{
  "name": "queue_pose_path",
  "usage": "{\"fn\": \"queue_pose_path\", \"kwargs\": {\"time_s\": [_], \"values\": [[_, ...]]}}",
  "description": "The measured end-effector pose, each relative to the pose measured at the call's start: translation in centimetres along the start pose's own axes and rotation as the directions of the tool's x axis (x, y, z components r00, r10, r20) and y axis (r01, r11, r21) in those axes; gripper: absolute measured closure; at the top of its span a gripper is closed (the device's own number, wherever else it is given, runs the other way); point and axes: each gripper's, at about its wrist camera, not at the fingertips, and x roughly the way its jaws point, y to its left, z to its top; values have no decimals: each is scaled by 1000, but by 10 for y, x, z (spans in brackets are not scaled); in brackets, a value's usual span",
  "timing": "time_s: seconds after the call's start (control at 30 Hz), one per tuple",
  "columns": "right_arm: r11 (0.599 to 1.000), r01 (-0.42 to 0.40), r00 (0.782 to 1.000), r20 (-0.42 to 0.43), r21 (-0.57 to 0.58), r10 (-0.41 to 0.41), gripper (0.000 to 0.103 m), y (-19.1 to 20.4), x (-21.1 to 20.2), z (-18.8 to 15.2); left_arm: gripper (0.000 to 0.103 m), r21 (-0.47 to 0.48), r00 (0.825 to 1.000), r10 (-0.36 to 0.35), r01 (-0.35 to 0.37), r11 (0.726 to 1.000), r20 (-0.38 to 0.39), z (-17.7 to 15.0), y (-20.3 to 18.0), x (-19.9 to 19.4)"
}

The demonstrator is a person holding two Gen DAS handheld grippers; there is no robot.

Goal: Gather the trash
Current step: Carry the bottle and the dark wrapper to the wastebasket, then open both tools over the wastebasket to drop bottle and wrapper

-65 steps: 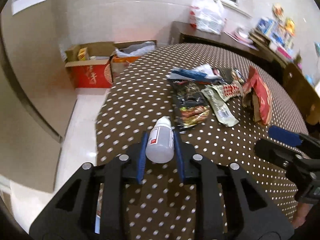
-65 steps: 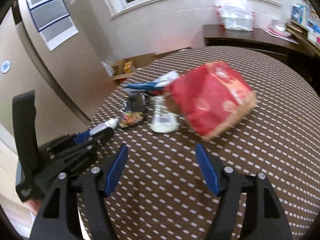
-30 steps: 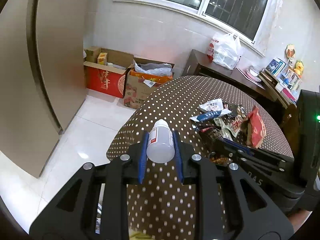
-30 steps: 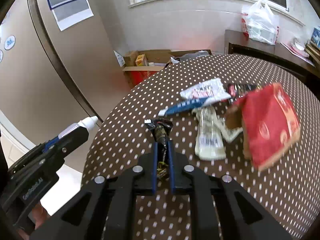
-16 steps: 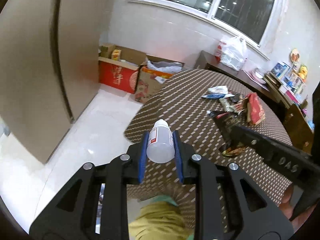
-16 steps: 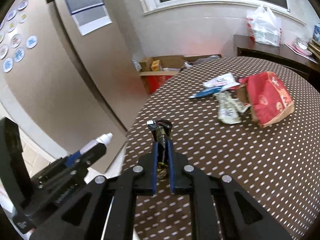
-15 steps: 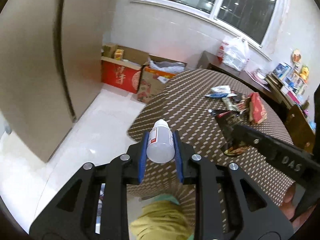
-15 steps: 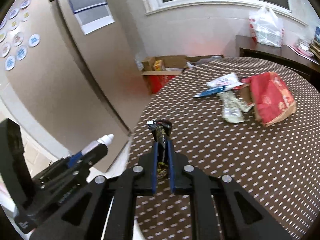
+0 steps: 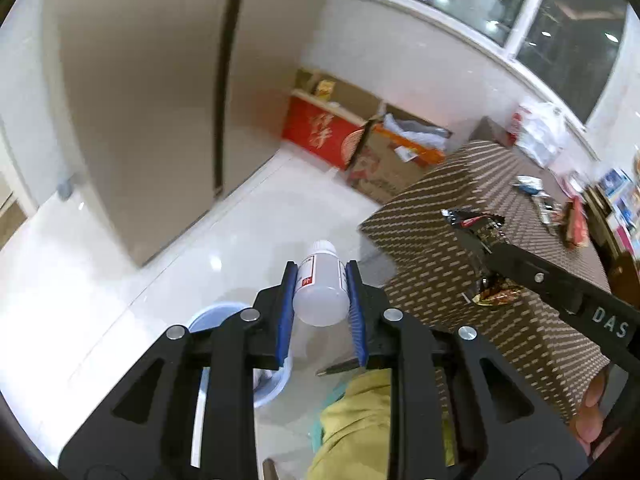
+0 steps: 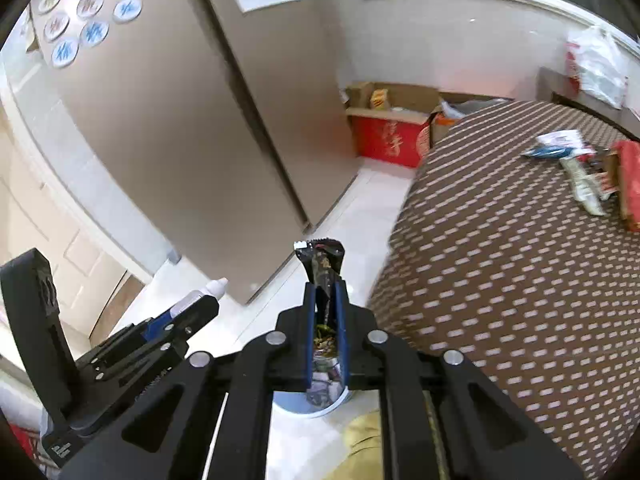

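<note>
I've got a small white bottle [image 9: 322,289] clamped between the blue pads of my left gripper [image 9: 322,300], dead centre low in the left view, cap pointing away from me. My right gripper [image 10: 325,320] is pinched nearly shut on a dark crumpled snack wrapper [image 10: 322,266], its torn top poking up above the fingertips in the middle of the right view; the same wrapper shows at the right of the left view, hanging over the table edge. Below both grippers, at the bottom of each frame, there's a pale blue bin [image 9: 208,316] on the floor, mostly hidden by the gripper frames, and I reckon that's where both pieces go. So two items are in hand and not yet dropped, and there's more left: a red bag [image 10: 630,184], a pale flattened packet [image 10: 582,184] and a blue-and-white wrapper [image 10: 554,146] lie together on the table [image 10: 500,260] at the far right. The table wears a brown cloth with white dots. Around it I see glossy white floor tiles [image 9: 168,260], a tall beige cabinet [image 9: 140,92] filling the upper left, a red carton [image 9: 320,136] with cardboard boxes beside it against the wall, and a dark window [image 9: 520,12] at the upper right. A yellow-green sleeve [image 9: 356,428] sits at the bottom.
</note>
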Motion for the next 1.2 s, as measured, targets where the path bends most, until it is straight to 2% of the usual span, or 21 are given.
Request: {"fn": "queue_pose_path", "kwargs": {"time_s": [0.07,0.2,0.33,0.43,0.47,0.5,0.53,0.67,0.87,0.93,0.97,1.0,1.03,1.2], "values": [[1000,-16,1000,-24,-4,16,93,9,10,-4,79,-21,999,38,-38,999,-22,-5,15,4],[999,-35,997,-75,-21,34,93,29,31,-13,79,-46,995,67,-70,996,-69,-10,35,11],[999,-46,992,-119,-28,42,93,43,48,-21,78,-61,980,99,-110,992,-172,-13,52,28],[999,-39,989,-144,-37,33,93,46,57,-26,78,-89,974,104,-125,988,-202,-18,66,35],[999,-37,988,-154,-38,30,93,47,61,-27,76,-93,972,106,-128,987,-210,-20,69,36],[999,-34,986,-166,-39,27,93,48,65,-29,66,-94,970,109,-132,987,-218,-23,71,38],[999,-33,984,-175,-42,25,93,49,68,-30,51,-94,969,112,-135,986,-219,-25,73,38],[997,-38,976,-218,-61,24,93,58,84,-41,51,-81,966,141,-161,984,-217,-33,79,37],[995,-84,963,-262,-62,65,92,76,103,-50,51,-91,949,185,-214,973,-256,-48,94,34],[989,-112,955,-284,-98,80,83,85,112,-50,51,-89,944,205,-234,968,-257,-50,96,32],[987,-107,954,-291,-122,68,56,88,114,-51,51,-94,943,209,-240,966,-258,-51,99,28],[987,-76,959,-282,-140,34,39,87,114,-52,51,-99,943,210,-242,965,-259,-52,100,27],[988,-60,964,-266,-146,19,34,86,112,-53,50,-107,942,213,-247,963,-258,-54,102,24],[988,-58,956,-293,-143,14,34,73,111,-58,51,-120,943,224,-259,958,-245,-56,103,16]]}}
